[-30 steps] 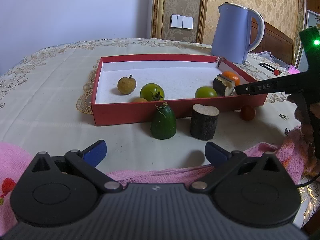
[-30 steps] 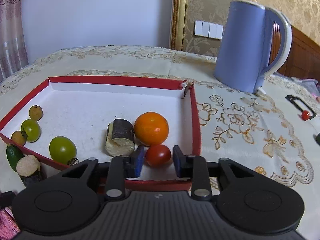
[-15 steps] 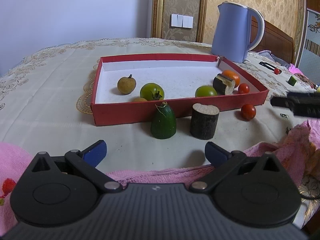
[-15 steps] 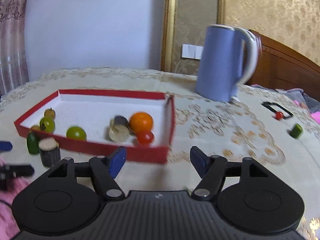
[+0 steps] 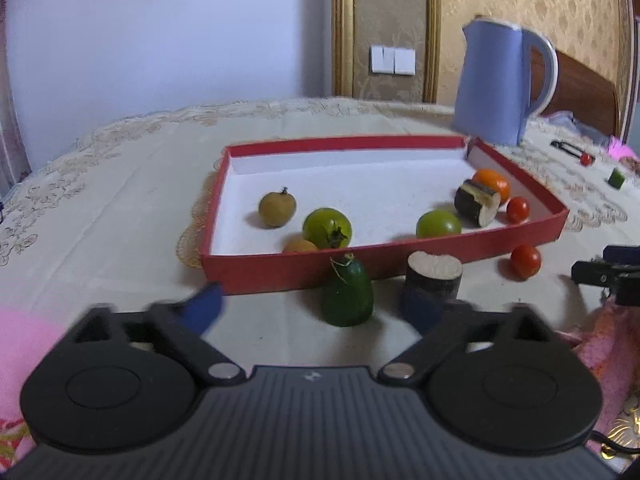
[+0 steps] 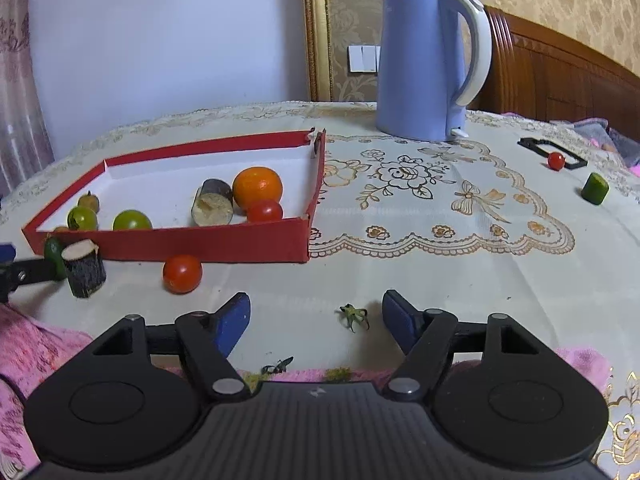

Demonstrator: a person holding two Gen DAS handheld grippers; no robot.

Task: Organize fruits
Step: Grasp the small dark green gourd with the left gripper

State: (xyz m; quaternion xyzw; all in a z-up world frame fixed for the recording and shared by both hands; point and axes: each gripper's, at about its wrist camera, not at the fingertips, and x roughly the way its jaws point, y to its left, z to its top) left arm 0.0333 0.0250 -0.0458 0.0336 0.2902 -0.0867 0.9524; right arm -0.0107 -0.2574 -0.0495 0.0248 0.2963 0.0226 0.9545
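Left tool [image 5: 316,310] closing, cucumber piece [image 5: 347,296] between unpressed; right tool [image 6: 316,320] opening, empty.

three red tomatoes [image 6: 182,274], one kettle [image 6: 424,64]

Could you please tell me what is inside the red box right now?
Red box: orange, red tomato, cut dark chunk, two green tomatoes, two brownish fruits; the front wall partly hides one.
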